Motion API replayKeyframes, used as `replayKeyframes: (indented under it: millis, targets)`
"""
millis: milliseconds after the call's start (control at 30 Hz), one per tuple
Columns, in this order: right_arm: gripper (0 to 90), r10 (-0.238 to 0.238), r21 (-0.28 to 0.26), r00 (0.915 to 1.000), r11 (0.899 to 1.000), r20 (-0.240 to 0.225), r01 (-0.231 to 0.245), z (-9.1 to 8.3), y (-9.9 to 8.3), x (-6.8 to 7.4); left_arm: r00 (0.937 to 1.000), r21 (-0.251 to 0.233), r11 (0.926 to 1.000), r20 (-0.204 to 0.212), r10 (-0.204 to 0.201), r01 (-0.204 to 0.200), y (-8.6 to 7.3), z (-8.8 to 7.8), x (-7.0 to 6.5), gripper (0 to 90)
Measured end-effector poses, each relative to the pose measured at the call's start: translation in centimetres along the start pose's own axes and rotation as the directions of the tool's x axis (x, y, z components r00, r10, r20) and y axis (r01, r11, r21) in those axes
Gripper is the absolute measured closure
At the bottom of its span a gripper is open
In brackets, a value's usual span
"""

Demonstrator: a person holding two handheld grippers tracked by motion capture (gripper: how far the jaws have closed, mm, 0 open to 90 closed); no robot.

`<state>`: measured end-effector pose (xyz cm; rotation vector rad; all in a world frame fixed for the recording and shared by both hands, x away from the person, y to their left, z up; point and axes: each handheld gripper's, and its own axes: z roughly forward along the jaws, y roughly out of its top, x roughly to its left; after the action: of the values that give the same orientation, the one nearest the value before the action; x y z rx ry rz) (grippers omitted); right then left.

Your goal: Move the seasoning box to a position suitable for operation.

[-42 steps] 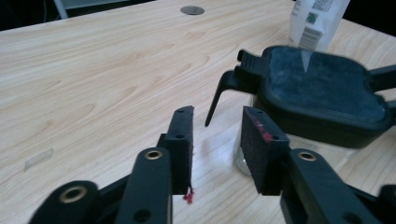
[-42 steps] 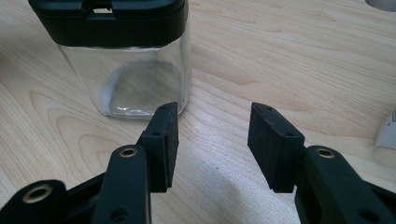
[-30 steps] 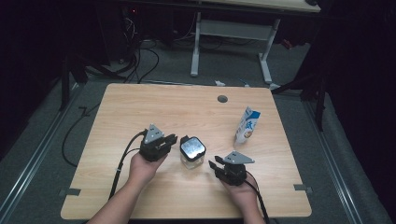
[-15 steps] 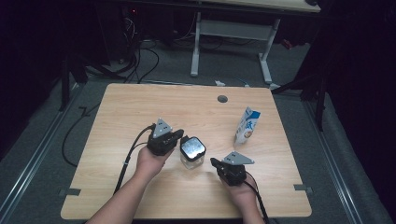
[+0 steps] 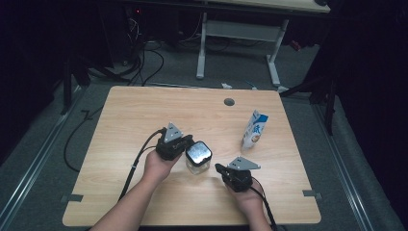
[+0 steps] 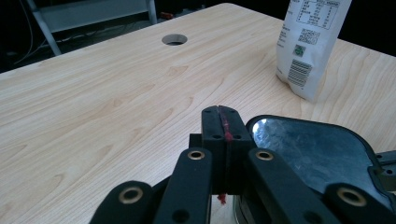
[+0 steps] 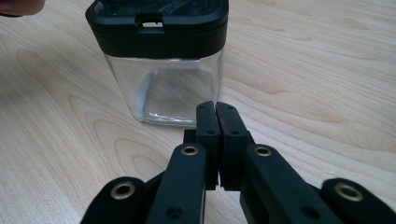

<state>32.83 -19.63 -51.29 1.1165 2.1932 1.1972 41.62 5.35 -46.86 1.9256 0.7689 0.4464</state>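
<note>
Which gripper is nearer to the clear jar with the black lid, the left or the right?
Left. The left gripper is right beside the jar, level with its lid. The right gripper stays a short way off, pointing at the jar's glass side.

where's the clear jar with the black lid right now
In the high view the jar stands near the table's front middle, between the left gripper and right gripper, with the carton beyond.
</note>
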Motion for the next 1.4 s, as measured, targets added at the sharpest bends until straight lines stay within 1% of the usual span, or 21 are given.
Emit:
replayKeyframes:
  millis: [233,300,467,633,733,867,1000,1133,1267,1400]
  targets:
    - [88.4,0.0,-0.002,1.0,1.0,-0.005,0.0,0.0,0.0,0.0,1.0,0.0,1.0,-0.002,0.003,-0.003,0.0,0.0,0.0,90.0]
    - [88.6,-0.002,-0.004,1.0,1.0,-0.005,0.002,0.0,0.0,0.1,1.0,0.0,1.0,-0.004,-0.001,0.001,0.0,0.0,0.0,90.0]
    - [88.7,-0.005,-0.006,1.0,1.0,0.002,0.005,0.1,0.0,0.2,1.0,-0.008,1.0,-0.005,0.003,-0.003,-0.2,0.0,-0.1,90.0]
    - [88.7,-0.002,-0.009,0.9999,1.0,0.01,0.002,0.0,0.1,0.2,1.0,-0.025,0.9997,-0.005,-0.003,0.002,-0.4,0.0,-0.1,90.0]
    - [88.7,-0.004,-0.01,0.9999,1.0,0.014,0.004,0.0,0.1,0.2,0.9999,-0.027,0.9995,0.0,-0.014,0.014,-0.4,0.0,0.0,90.0]
    - [88.7,-0.008,-0.019,0.9997,1.0,0.023,0.008,0.0,0.1,0.2,0.9999,-0.031,0.9994,-0.001,-0.014,0.014,-0.5,0.0,0.0,90.0]
    - [88.8,-0.009,-0.034,0.9995,0.999,0.029,0.01,-0.1,0.2,0.3,0.9999,-0.034,0.9993,-0.003,-0.016,0.016,-0.5,0.0,0.1,90.0]
    - [88.7,-0.02,-0.045,0.9989,0.999,0.042,0.022,-0.3,0.4,0.5,0.9998,-0.034,0.9992,-0.006,-0.02,0.02,-0.6,0.1,0.1,90.0]
    - [88.8,-0.034,-0.083,0.9978,0.996,0.056,0.039,-0.8,1.2,0.7,0.9997,-0.035,0.9991,-0.006,-0.024,0.023,-0.6,0.1,0.1,90.0]
    - [89.0,-0.036,-0.118,0.9978,0.992,0.056,0.042,-1.1,2.1,0.8,0.9997,-0.035,0.9991,-0.007,-0.023,0.023,-0.6,0.1,0.1,90.0]
